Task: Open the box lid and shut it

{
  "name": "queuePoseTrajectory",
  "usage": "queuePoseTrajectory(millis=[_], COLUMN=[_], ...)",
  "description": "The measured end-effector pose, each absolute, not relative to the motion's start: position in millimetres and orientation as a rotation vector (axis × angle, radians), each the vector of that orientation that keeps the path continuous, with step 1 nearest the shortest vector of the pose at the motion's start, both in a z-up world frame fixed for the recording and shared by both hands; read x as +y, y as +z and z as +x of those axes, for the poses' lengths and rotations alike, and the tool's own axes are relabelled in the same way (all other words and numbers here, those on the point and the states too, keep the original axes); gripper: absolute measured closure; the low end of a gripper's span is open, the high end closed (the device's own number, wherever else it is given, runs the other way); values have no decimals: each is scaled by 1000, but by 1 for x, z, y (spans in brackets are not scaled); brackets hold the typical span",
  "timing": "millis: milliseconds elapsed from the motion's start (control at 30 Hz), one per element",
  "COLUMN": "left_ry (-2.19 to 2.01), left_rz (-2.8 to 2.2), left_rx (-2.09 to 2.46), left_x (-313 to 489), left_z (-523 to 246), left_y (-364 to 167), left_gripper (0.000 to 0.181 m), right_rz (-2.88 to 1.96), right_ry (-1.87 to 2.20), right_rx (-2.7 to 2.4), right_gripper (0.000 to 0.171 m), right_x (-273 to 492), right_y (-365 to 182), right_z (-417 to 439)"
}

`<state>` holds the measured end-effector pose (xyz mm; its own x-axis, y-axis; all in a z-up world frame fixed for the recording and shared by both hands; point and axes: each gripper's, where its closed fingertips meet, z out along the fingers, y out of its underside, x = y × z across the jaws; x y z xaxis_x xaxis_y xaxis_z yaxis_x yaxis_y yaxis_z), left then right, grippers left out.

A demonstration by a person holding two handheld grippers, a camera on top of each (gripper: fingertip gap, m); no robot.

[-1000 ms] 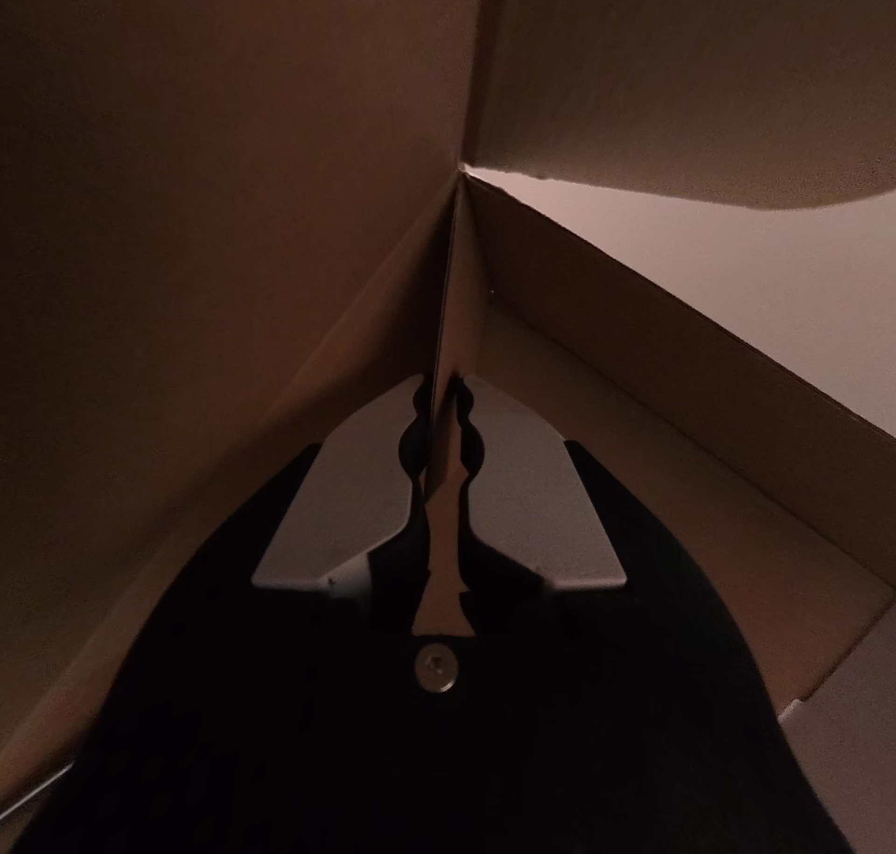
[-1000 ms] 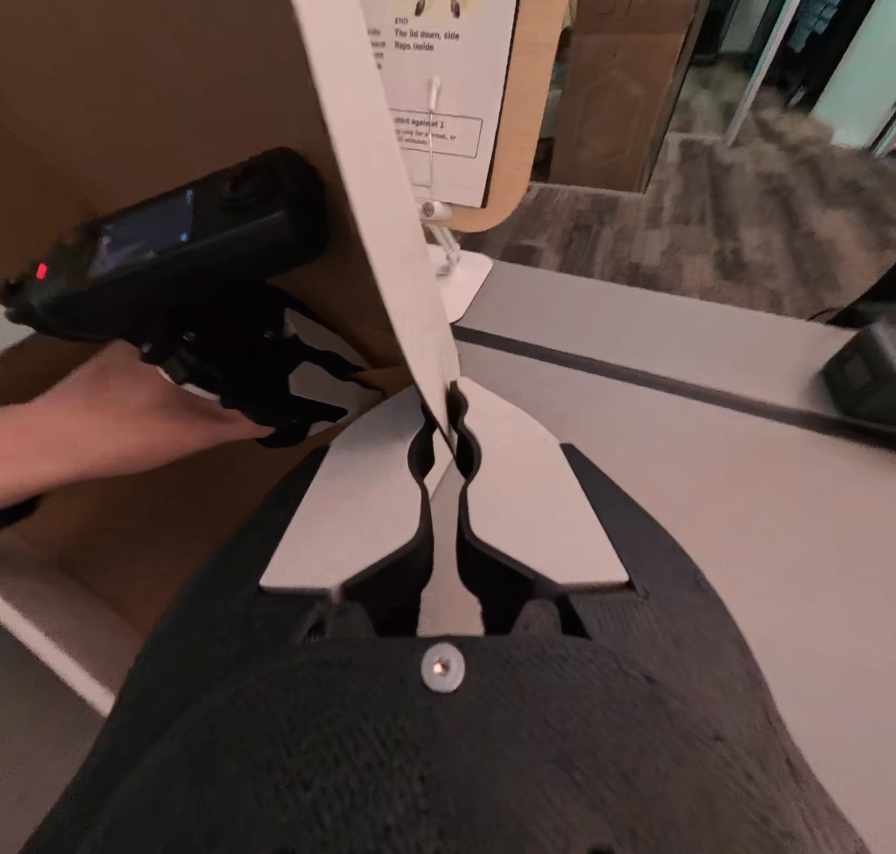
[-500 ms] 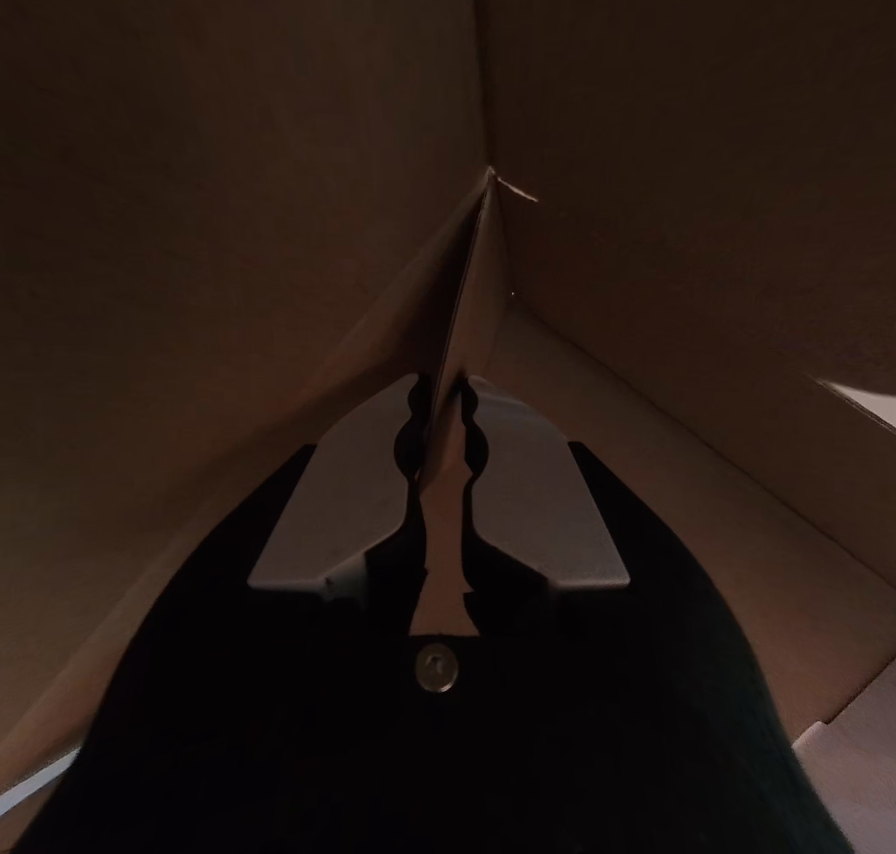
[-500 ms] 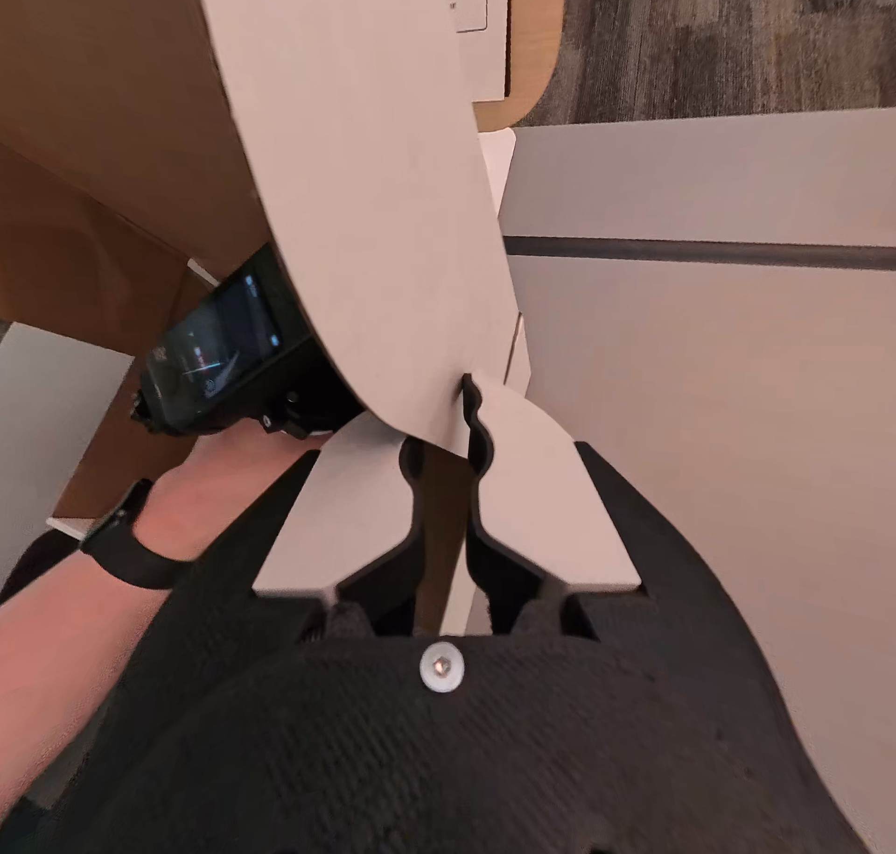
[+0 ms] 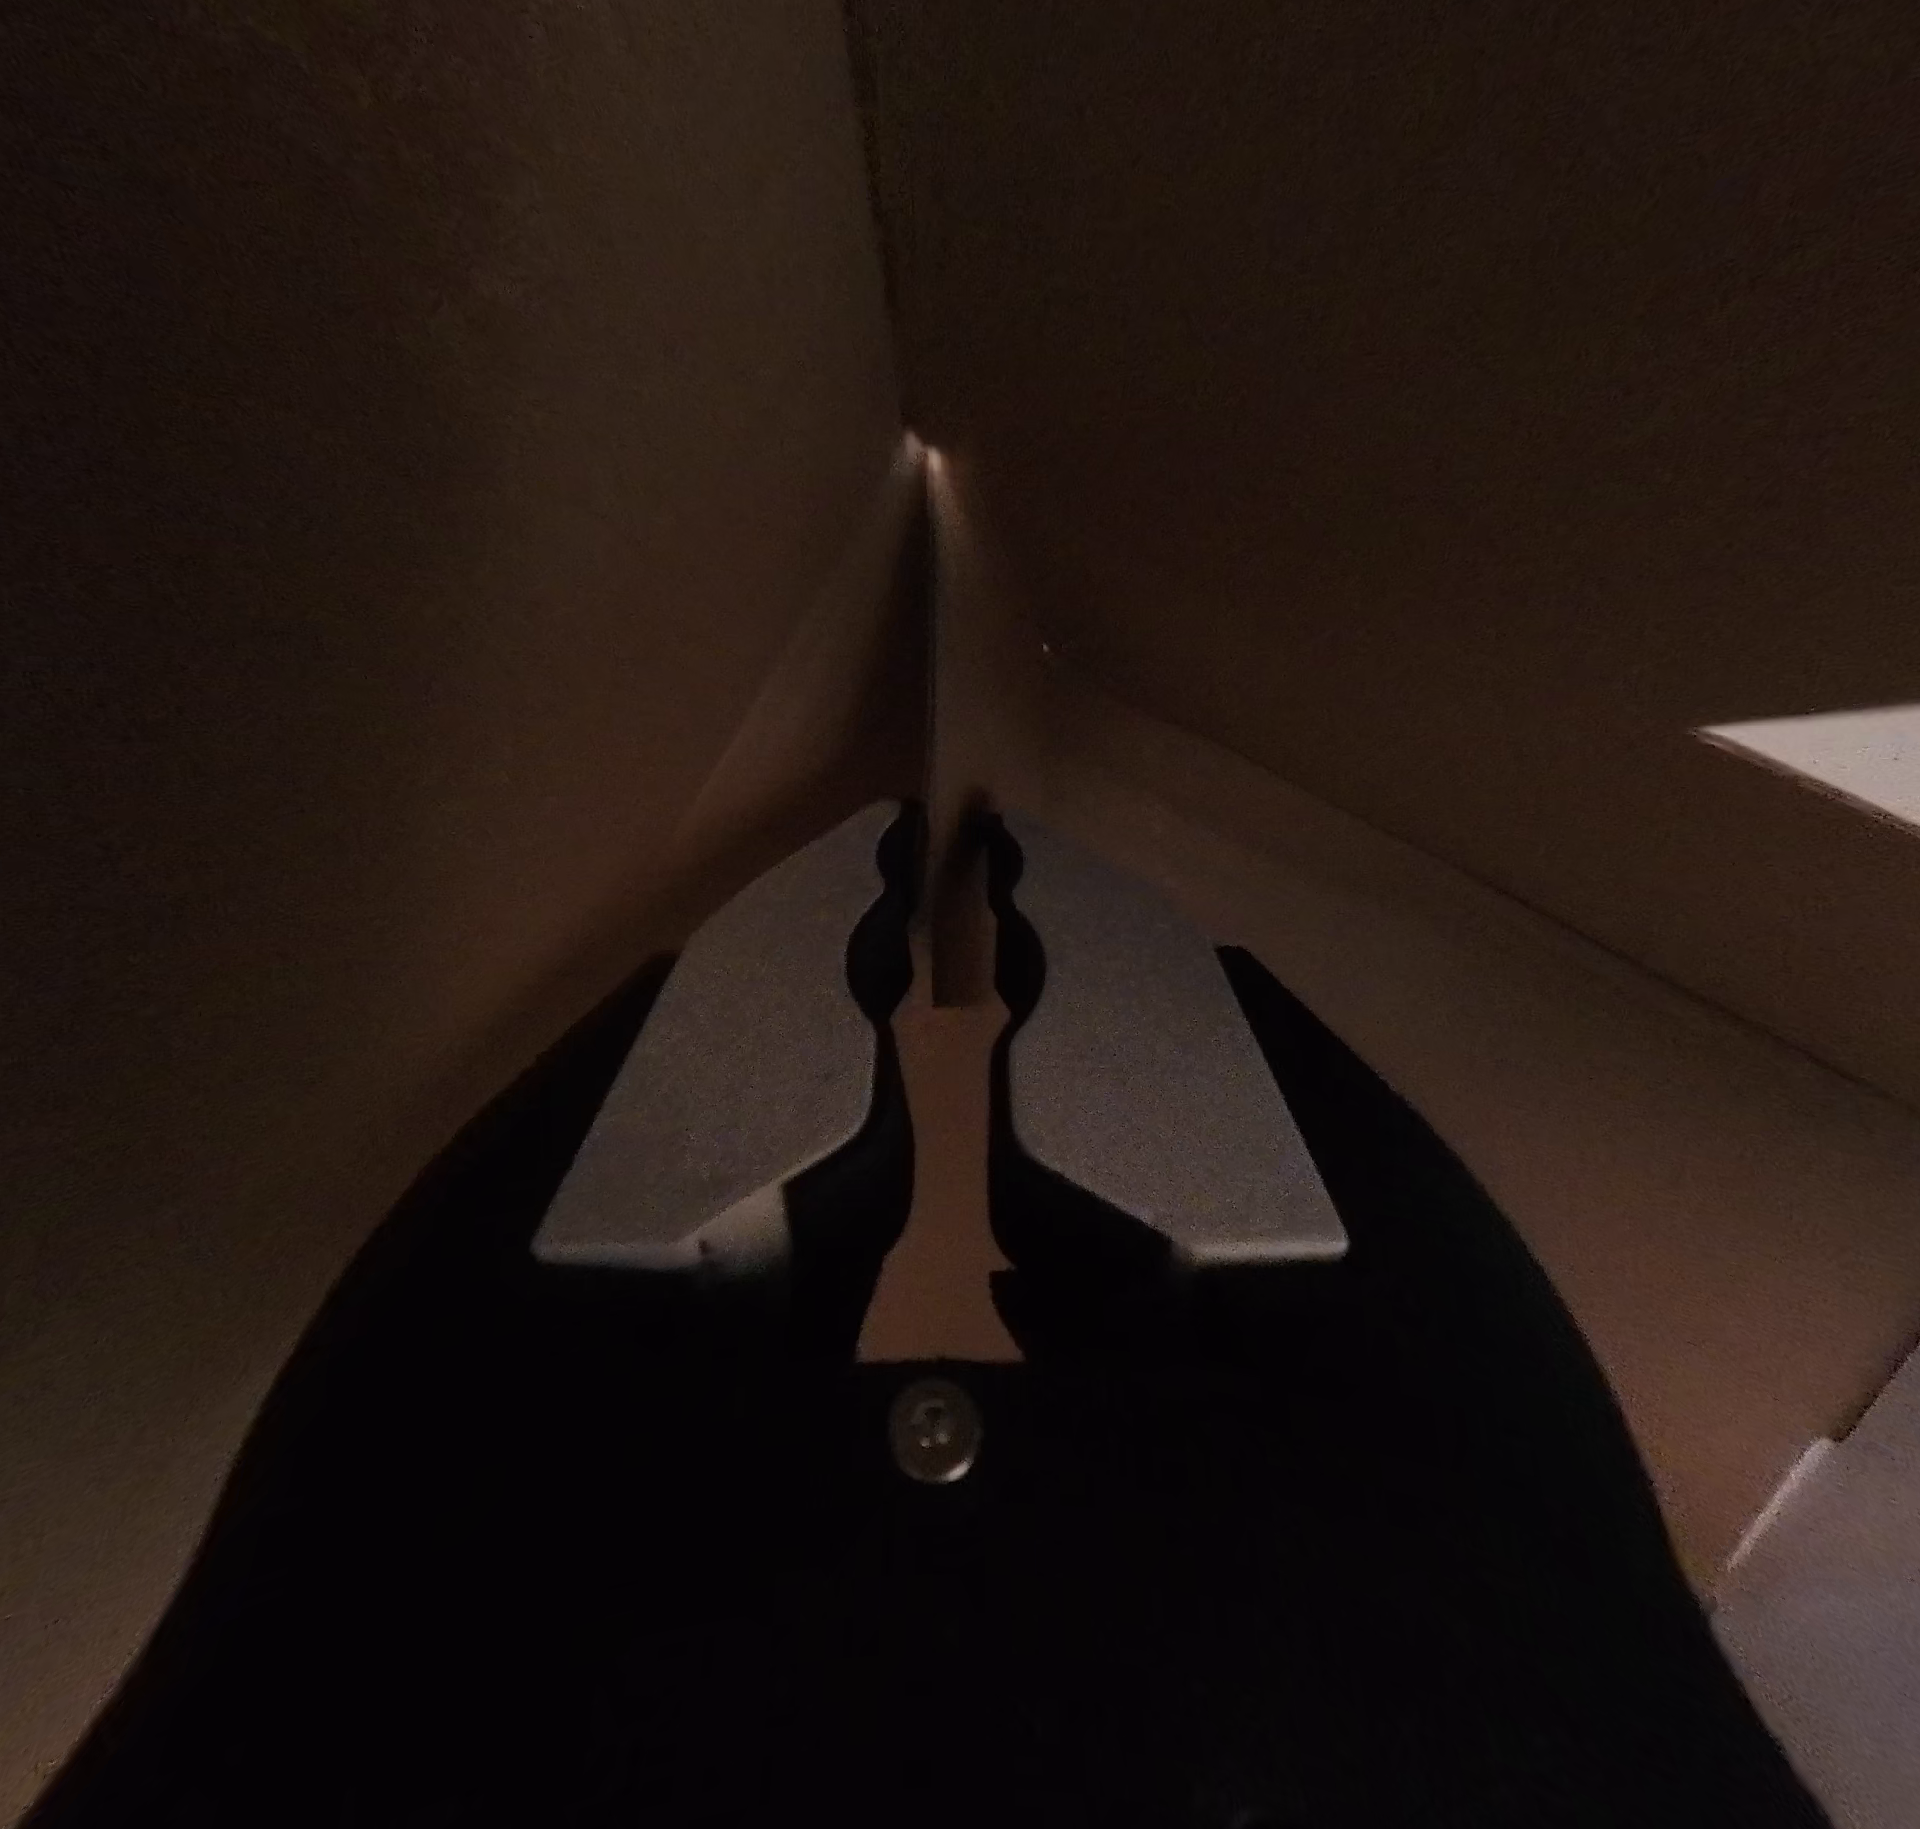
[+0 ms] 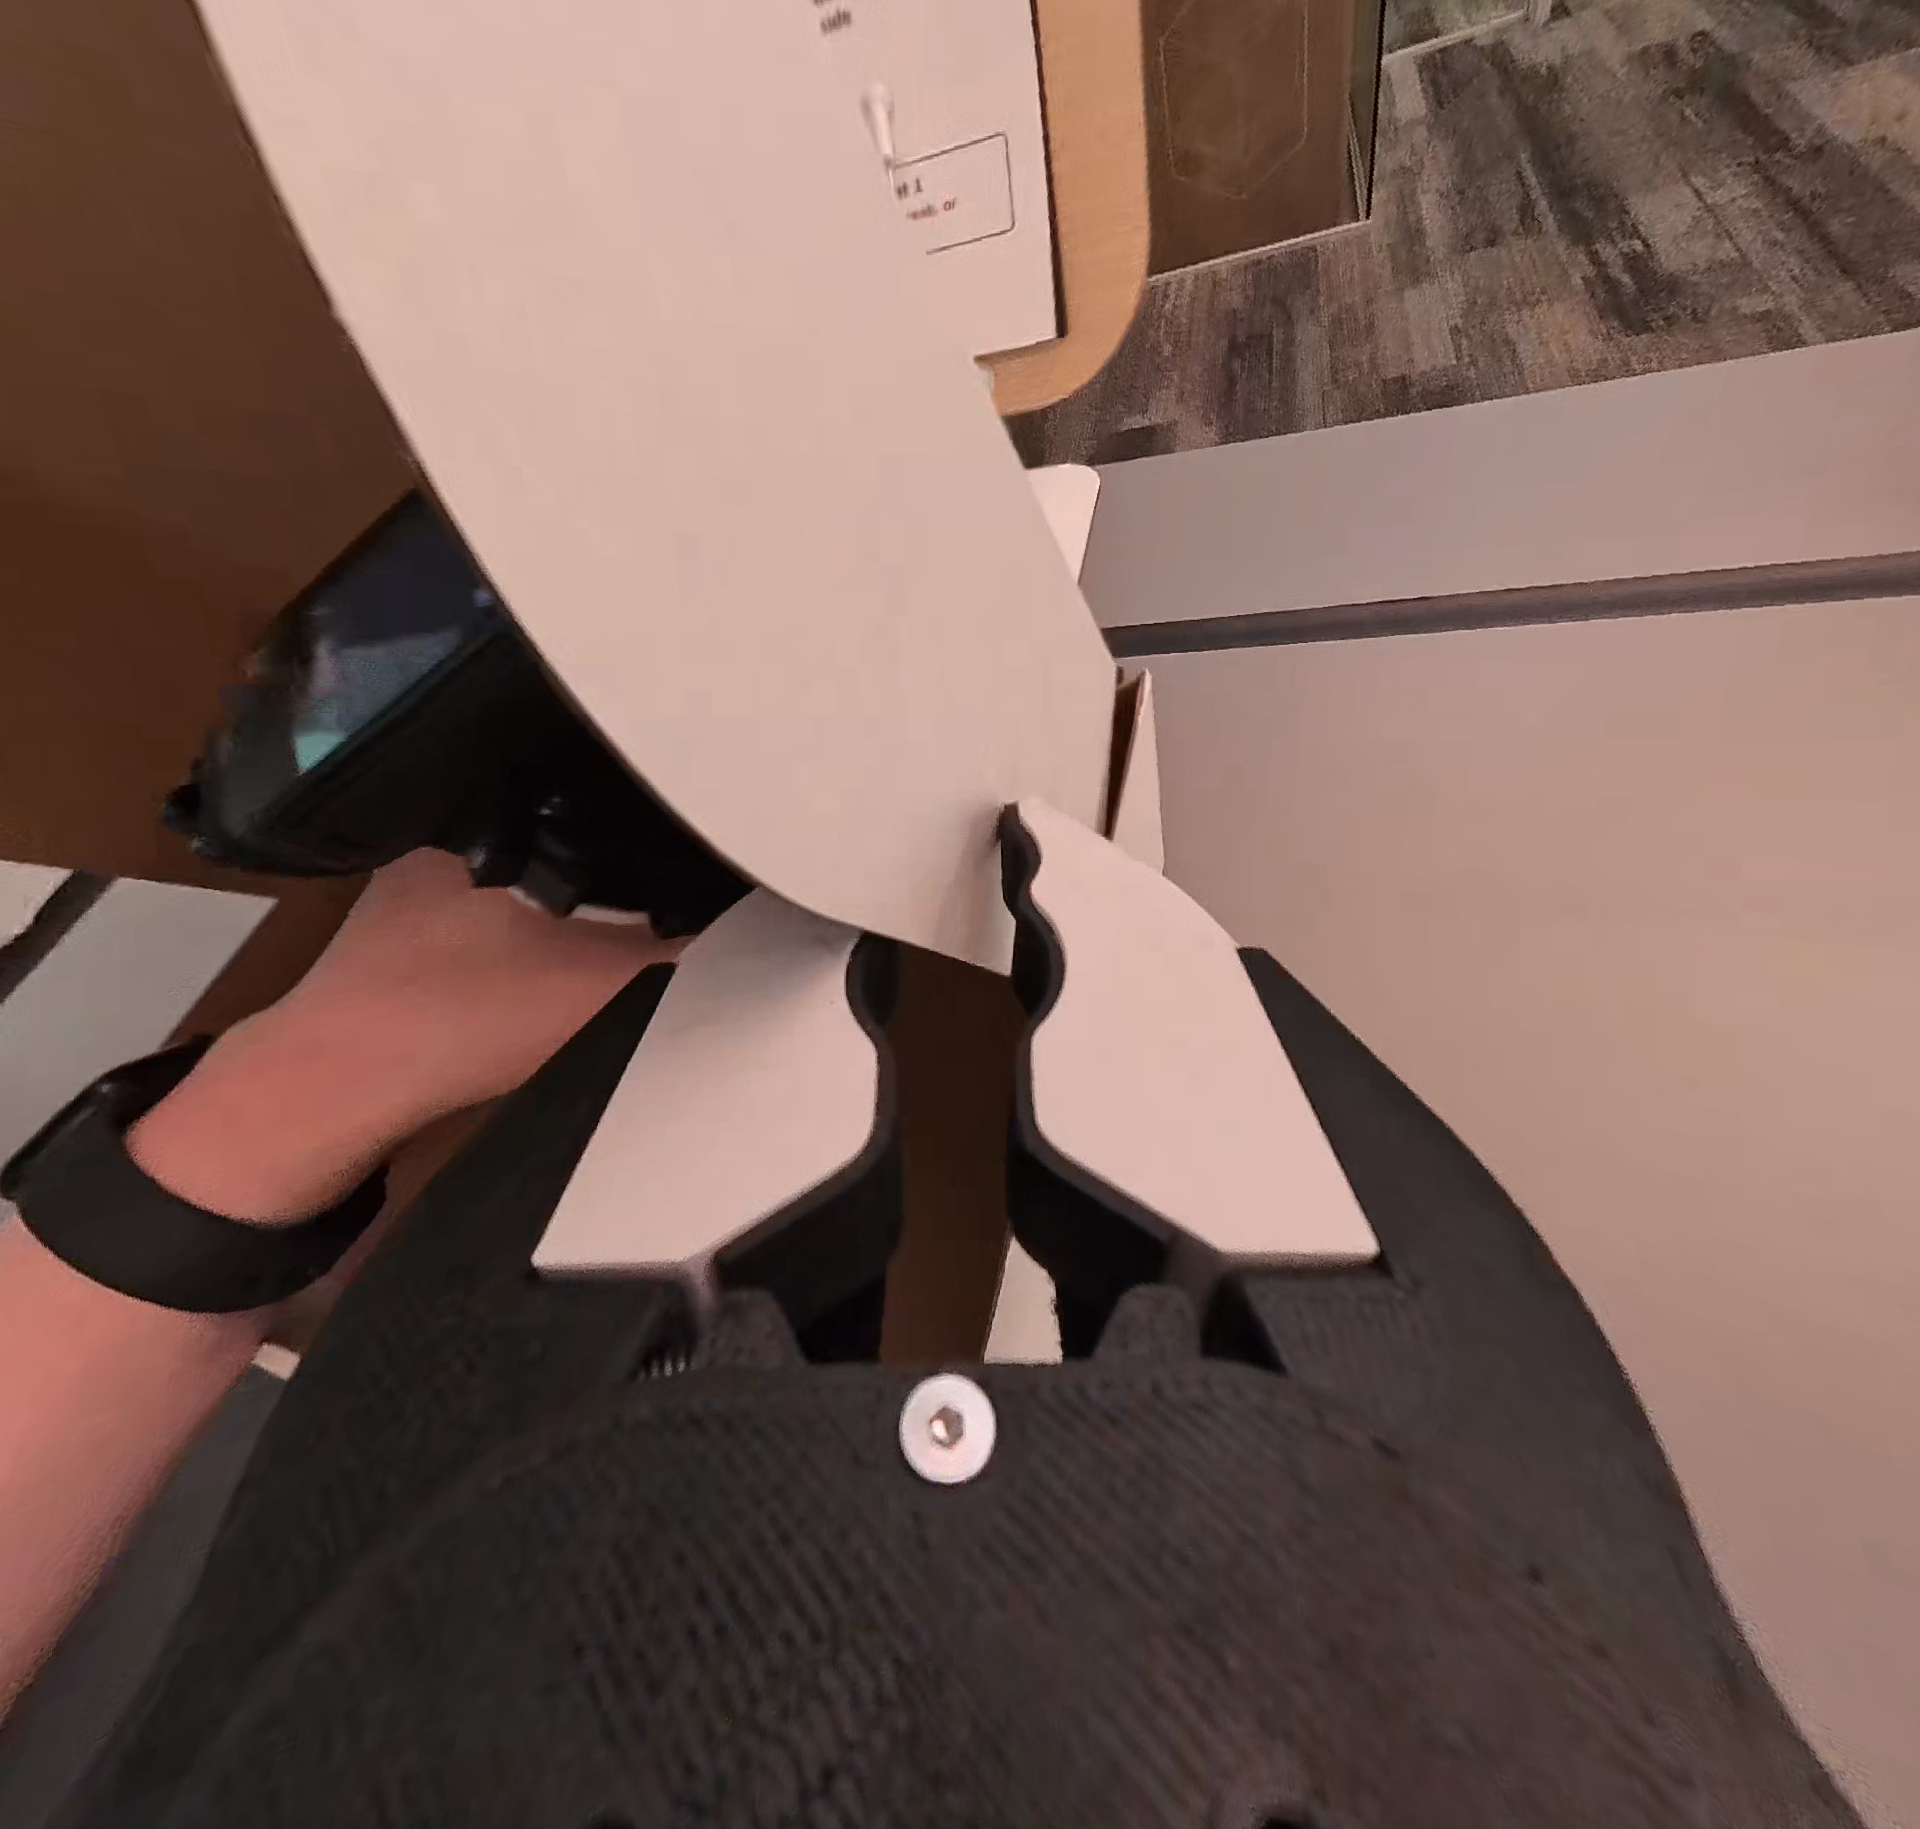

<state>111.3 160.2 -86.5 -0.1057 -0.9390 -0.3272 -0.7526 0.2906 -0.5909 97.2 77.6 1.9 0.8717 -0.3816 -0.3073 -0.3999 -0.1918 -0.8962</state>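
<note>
White, brown-lined box lid (image 6: 665, 408) curves, half-lowered.

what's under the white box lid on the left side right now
Under the white lid, the left gripper and the hand holding it show against the brown box. The lid covers that gripper's fingertips and most of the box's inside.

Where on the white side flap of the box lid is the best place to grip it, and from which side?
Grip the white side flap at its thin lower free edge, coming edge-on from below, as the right gripper does now. The flap is a flat, slightly curved sheet, so only its edge fits between the fingers; one finger lies on each face. The left gripper pinches another cardboard panel edge-on.
</note>
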Motion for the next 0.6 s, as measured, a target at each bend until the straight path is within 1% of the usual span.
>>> queuePoseTrajectory(millis=[33, 67, 167, 233, 400, 533, 600], left_ry=[-378, -412, -504, -595, -719, -634, -600], left_rz=[-1475, -1443, -1420, -1431, -1288, -1170, -1109], left_rx=[1896, 1890, 1908, 1918, 1690, 1258, 1028], left_x=[158, 155, 145, 130, 104, 136, 158], left_z=[110, 108, 91, 71, -1, -81, -124], left_y=[-77, -68, -46, -33, 36, 116, 152], left_gripper=[166, 159, 145, 140, 151, 157, 154], right_rz=[-1804, -1815, -1849, -1858, -1846, -1840, -1830], right_ry=[25, 26, -7, -22, -47, -68, -79], right_rx=[593, 588, 561, 551, 530, 513, 507], right_gripper=[154, 154, 154, 154, 154, 154, 153], right_x=[78, 78, 80, 81, 78, 78, 78], right_y=[2, 2, 3, 3, -3, -9, -11], right_z=[98, 98, 99, 98, 94, 92, 91])
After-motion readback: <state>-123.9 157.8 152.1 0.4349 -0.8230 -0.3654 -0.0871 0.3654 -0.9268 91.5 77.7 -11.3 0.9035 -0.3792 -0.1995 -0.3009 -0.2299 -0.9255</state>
